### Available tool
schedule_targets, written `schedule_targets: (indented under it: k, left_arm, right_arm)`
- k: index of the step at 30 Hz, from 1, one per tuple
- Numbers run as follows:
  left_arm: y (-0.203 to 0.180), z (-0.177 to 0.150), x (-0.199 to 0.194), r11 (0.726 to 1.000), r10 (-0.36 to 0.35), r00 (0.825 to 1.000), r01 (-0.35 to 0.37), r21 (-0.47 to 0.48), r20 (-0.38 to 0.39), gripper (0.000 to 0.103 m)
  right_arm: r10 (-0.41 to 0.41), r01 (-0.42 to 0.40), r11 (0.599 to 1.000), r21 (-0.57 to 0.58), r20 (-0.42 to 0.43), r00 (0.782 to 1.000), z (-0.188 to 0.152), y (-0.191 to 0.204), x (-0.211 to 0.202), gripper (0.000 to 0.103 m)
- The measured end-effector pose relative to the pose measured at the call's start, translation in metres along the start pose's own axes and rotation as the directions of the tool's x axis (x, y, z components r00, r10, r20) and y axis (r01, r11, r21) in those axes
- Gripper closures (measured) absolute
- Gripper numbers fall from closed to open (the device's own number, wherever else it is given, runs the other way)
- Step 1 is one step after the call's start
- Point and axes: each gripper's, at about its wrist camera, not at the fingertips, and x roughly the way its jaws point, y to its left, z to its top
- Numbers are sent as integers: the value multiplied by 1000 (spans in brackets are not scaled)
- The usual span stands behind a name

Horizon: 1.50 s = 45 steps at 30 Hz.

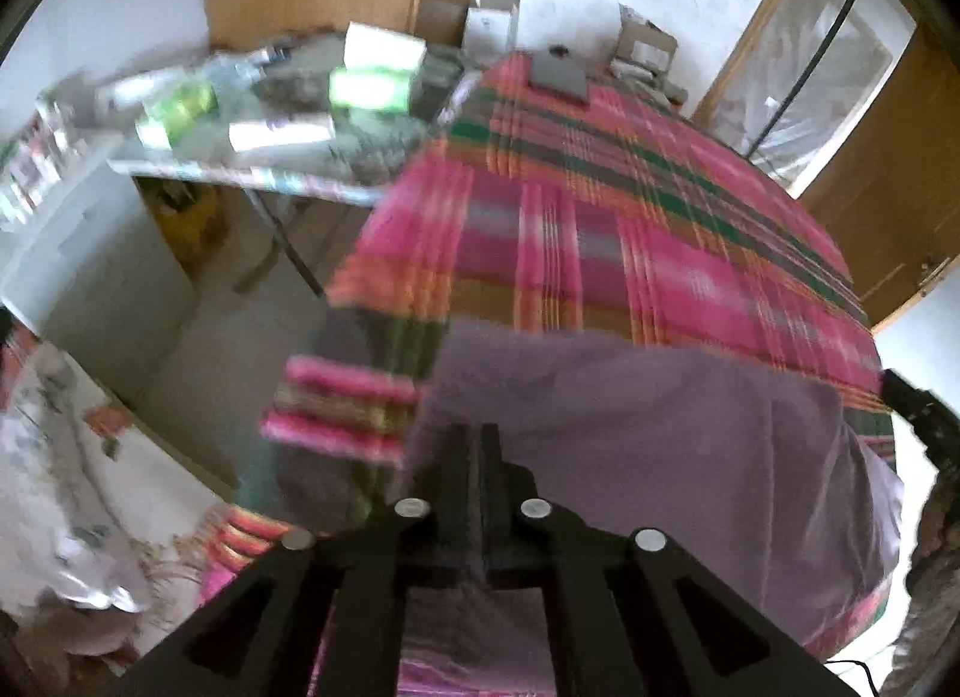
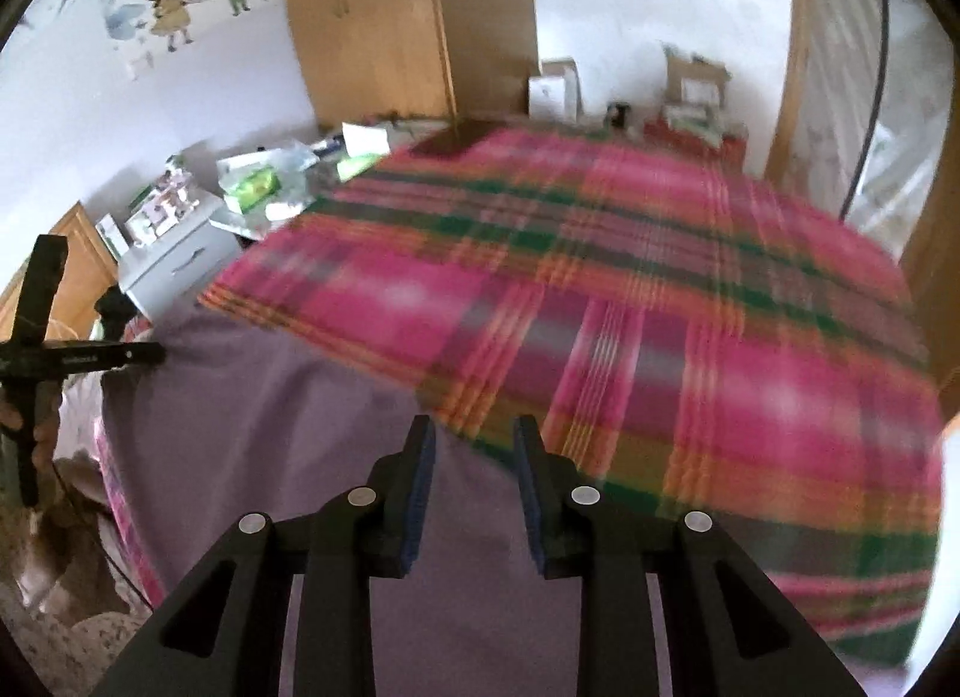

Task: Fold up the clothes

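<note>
Two grippers over purple garment (image 2: pixel 252 433) at bed's (image 2: pixel 690 307) near edge: left gripper (image 1: pixel 474 433) fingers together, grip unclear; right gripper (image 2: pixel 474 427) fingers apart.

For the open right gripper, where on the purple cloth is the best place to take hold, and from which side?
Probably the far edge of the purple cloth, just ahead of the right gripper. The cloth lies flat on the plaid bedcover, so only an edge offers a lip. Come in low from the near side, one finger sliding under. The left gripper looks shut.
</note>
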Motion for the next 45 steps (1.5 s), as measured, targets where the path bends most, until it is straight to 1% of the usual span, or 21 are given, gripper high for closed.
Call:
schedule_targets:
  k: [3, 4, 7, 8, 10, 12, 14, 17, 18, 19, 21, 27, 29, 30, 31, 32, 33, 35, 38, 41, 45]
  left_arm:
    - [-13, 23, -12, 998, -63, 998, 63, 16, 21, 97]
    - [-19, 31, -14, 997, -69, 997, 69, 27, 20, 96]
    - [-37, 48, -11, 996, -64, 997, 61, 67, 42, 95]
    - [-41, 51, -6, 996, -60, 998, 57, 73, 36, 92]
    - [-48, 54, 11, 995, -28, 1000, 28, 96, 1, 90]
    - [-51, 53, 31, 993, 13, 999, -9, 114, -37, 90]
    - [-50, 50, 49, 993, 22, 996, -11, 122, -87, 90]
    - [-45, 40, 70, 993, 19, 989, -2, 119, -147, 90]
    - [-43, 38, 74, 993, 18, 988, 0, 118, -154, 90]
    - [-41, 36, 76, 993, 15, 987, 3, 114, -157, 90]
    - [-37, 35, 76, 995, -6, 989, 21, 94, -150, 90]
    - [-37, 32, 76, 997, -10, 991, 21, 80, -135, 90]
    - [-38, 32, 76, 997, -7, 992, 17, 78, -130, 90]
    - [-38, 33, 76, 997, -6, 992, 16, 74, -129, 90]
    - [-37, 33, 76, 998, -8, 992, 17, 68, -129, 90]
    - [-36, 34, 76, 998, -10, 992, 18, 62, -129, 90]
    - [-36, 33, 76, 998, -11, 992, 19, 58, -130, 90]
    - [-37, 33, 76, 998, -9, 992, 16, 53, -130, 90]
    - [-37, 34, 77, 998, 1, 992, 6, 55, -129, 90]
    - [-38, 34, 77, 999, 5, 992, 2, 54, -127, 90]
    - [-37, 33, 77, 999, 5, 992, 1, 49, -122, 90]
  right_arm:
    - [-29, 30, 999, -28, 33, 999, 24, -10, -15, 75]
    - [-46, 48, 998, -31, 50, 998, 32, -14, -20, 75]
    - [-42, 45, 998, -38, 87, 995, 50, -24, -33, 75]
    - [-16, 20, 999, -42, 91, 996, 52, -26, -33, 75]
    - [58, -56, 998, -42, 59, 997, 50, -31, -22, 70]
    - [148, -147, 989, 18, -17, 989, 41, -40, 3, 70]
    - [258, -249, 963, 97, -82, 963, 33, -49, 28, 70]
    - [411, -387, 905, 174, -131, 902, 23, -55, 54, 68]
    - [458, -429, 882, 194, -141, 878, 20, -56, 62, 65]
    - [494, -461, 863, 208, -152, 856, 18, -56, 68, 57]
    - [521, -487, 850, 202, -174, 836, 15, -52, 74, 53]
    - [594, -563, 805, 187, -241, 768, 9, -39, 91, 52]
    - [616, -588, 788, 184, -264, 743, 7, -35, 96, 53]
    - [625, -597, 781, 184, -270, 733, 6, -33, 98, 58]
    - [630, -601, 776, 190, -266, 730, 5, -34, 96, 66]
    - [634, -604, 773, 195, -261, 728, 5, -35, 95, 70]
    - [635, -604, 773, 195, -256, 729, 5, -35, 92, 77]
    - [633, -606, 774, 184, -242, 735, 4, -33, 86, 83]
    - [652, -630, 758, 168, -225, 724, 1, -29, 75, 85]
    - [680, -660, 733, 165, -218, 700, -4, -26, 67, 85]
    - [698, -673, 716, 185, -223, 681, -12, -20, 62, 82]
